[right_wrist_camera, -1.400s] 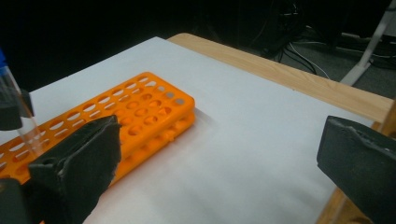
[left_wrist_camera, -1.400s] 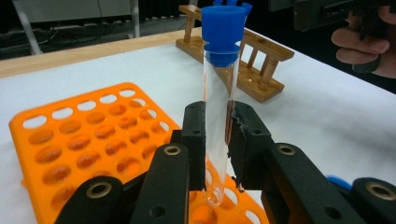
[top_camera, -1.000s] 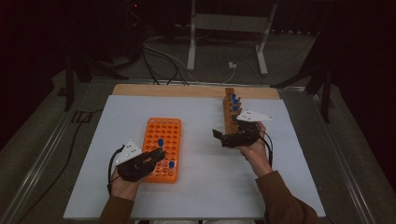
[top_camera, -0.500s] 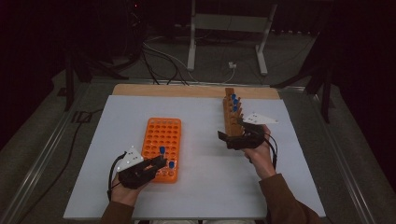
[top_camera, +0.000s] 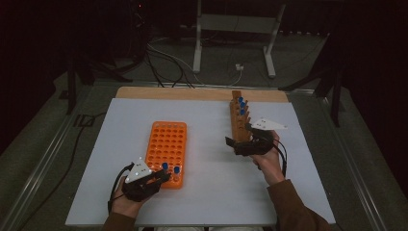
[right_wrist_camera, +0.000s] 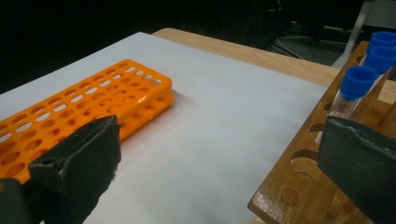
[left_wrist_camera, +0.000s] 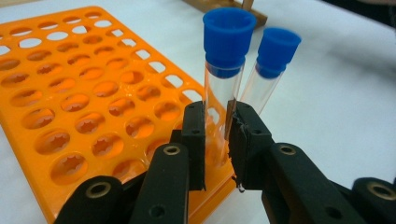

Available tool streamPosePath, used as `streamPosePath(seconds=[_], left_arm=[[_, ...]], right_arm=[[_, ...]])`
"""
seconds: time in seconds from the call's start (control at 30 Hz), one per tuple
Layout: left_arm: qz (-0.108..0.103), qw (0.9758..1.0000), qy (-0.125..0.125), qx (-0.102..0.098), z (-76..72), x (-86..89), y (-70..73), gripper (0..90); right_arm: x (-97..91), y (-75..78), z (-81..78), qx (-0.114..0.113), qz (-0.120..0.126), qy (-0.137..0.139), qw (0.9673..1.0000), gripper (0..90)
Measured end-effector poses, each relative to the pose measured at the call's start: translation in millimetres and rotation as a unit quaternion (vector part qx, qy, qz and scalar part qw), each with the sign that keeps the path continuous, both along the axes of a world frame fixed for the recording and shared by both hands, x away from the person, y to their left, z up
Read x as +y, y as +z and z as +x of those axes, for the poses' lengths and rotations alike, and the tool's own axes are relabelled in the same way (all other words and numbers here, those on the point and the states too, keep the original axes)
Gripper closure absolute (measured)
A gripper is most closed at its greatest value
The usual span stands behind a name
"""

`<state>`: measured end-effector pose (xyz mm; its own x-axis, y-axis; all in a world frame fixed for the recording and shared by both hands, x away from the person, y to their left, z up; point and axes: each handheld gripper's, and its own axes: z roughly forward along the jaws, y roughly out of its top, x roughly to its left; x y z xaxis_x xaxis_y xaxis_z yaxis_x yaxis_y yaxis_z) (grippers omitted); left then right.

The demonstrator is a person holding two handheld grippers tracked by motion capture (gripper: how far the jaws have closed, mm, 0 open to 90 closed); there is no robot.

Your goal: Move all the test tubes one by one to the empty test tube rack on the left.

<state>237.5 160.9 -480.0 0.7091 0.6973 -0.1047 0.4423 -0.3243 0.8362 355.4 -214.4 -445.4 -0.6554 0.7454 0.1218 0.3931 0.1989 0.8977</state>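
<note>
Left claw (left_wrist_camera: 215, 140) clamping clear blue-capped tube (left_wrist_camera: 223, 70), pads pinching glass low on barrel; tube seating in near corner hole of orange rack (left_wrist_camera: 70, 93). Since a second ago, left hand sliding back toward near edge of rack, tube now standing in hole: insertion looking nearly done, release likely next. Second capped tube (left_wrist_camera: 273, 65) standing just beyond claw. Right claw (right_wrist_camera: 219, 163) gaping wide, gripping nothing, wooden rack (right_wrist_camera: 303, 186) beside it. Counter (top_camera: 211, 192) under both.
</note>
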Motion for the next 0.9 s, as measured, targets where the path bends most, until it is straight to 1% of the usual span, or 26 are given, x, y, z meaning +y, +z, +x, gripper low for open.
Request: streamPosePath(seconds=[0.4, 0.5, 0.63, 0.67, 0.73, 0.8, 0.9], left_arm=[[0.018, 0.9998, -0.008, -0.003, 0.3, -3.7, -1.9, 77.9], [0.028, 0.9996, -0.008, -0.002, 0.2, -4.9, -2.8, 77.9], [0.046, 0.9989, -0.011, 0.005, 0.8, -7.5, -6.7, 77.9], [0.047, 0.9988, -0.012, 0.005, 0.5, -8.6, -6.9, 77.7], [0.057, 0.9983, -0.013, 0.002, -0.4, -11.1, -6.3, 77.4], [0.057, 0.9983, -0.013, 0.002, -0.5, -11.4, -6.2, 77.4], [0.051, 0.9986, -0.014, 0.003, -0.2, -10.5, -6.9, 77.0]], right_arm=[[3.7, -2.4, 0.0, 0.002, -0.003, 0.007, 1.0, 0.0], [4.8, -3.1, -0.1, 0.003, -0.002, 0.009, 1.0, 0.0], [5.4, -3.6, -0.3, 0.003, -0.006, 0.01, 0.9999, 0.0], [5.4, -3.6, -0.4, 0.003, -0.006, 0.01, 0.9999, 0.0], [5.4, -3.5, -0.5, 0.003, -0.006, 0.01, 0.9999, 0.0], [5.3, -3.4, -0.6, 0.003, -0.005, 0.01, 0.9999, 0.0], [5.3, -3.6, -0.6, 0.003, -0.005, 0.01, 0.9999, 0.0]])
